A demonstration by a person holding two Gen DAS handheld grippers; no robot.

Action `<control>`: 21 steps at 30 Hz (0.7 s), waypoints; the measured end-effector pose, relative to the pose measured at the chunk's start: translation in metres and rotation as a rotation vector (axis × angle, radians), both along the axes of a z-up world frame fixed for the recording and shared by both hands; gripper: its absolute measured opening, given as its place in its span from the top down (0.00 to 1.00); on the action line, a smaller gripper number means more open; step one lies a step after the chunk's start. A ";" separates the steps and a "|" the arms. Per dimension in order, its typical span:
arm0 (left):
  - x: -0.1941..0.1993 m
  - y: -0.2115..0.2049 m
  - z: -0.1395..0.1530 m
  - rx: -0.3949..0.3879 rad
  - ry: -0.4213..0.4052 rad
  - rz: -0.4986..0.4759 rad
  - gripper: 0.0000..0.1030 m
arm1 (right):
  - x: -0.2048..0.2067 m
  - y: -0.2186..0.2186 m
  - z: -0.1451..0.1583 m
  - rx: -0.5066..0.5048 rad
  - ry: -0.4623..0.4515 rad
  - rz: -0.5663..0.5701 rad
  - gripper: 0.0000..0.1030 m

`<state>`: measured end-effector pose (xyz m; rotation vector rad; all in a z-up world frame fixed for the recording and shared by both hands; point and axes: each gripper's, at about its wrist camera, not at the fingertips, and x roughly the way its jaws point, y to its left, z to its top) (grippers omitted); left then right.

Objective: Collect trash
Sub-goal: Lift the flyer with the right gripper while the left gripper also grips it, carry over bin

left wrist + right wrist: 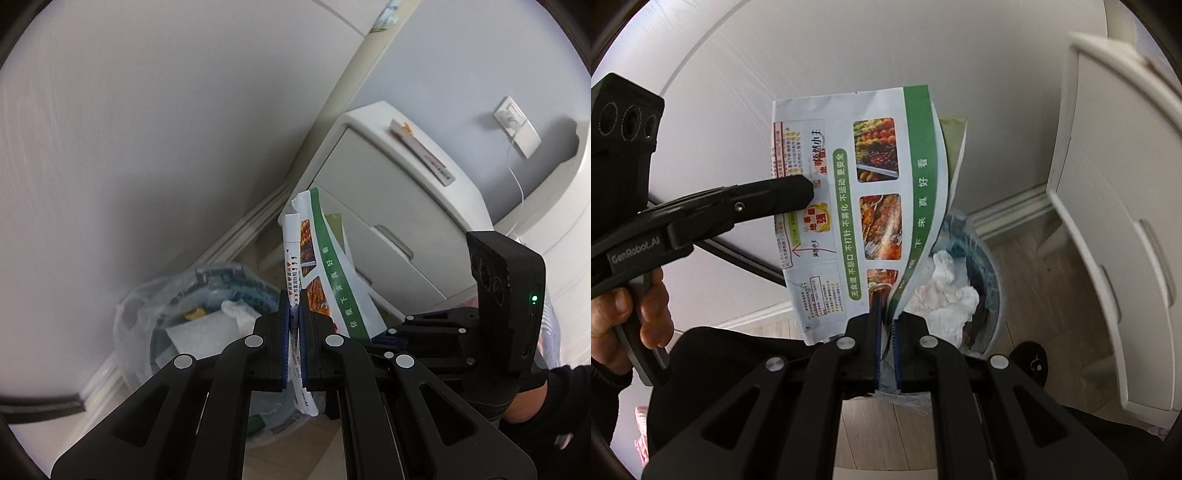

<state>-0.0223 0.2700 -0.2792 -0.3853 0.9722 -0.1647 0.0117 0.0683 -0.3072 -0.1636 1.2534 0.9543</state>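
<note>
A printed paper flyer (849, 192) with a green band and food photos is held up in the air by both grippers. My right gripper (886, 314) is shut on its lower edge. My left gripper (294, 299) is shut on its other edge; its finger also shows in the right wrist view (775, 199) across the flyer's face. The flyer shows edge-on in the left wrist view (321, 258). Below and behind it stands a round trash bin (991, 280) with a clear liner, holding crumpled white tissue (945, 291). The bin also shows in the left wrist view (207, 317).
A white bedside cabinet (388, 229) with drawers stands right of the bin; it also shows in the right wrist view (1115, 221). A slim box (421, 147) lies on top of it. A white wall and baseboard (1008, 214) run behind the bin. A wall socket (517, 125) with a cable is further right.
</note>
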 end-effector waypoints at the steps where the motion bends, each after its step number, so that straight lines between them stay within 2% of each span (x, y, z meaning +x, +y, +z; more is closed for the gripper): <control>1: 0.000 0.001 -0.005 -0.006 0.006 0.006 0.97 | -0.002 0.003 -0.001 -0.009 0.005 0.002 0.93; 10: 0.000 0.014 -0.057 -0.064 0.083 0.024 0.97 | 0.006 0.012 -0.042 -0.084 0.051 0.029 0.93; 21: 0.000 0.031 -0.122 -0.113 0.189 0.079 0.97 | -0.001 0.031 -0.088 -0.160 0.057 0.058 0.93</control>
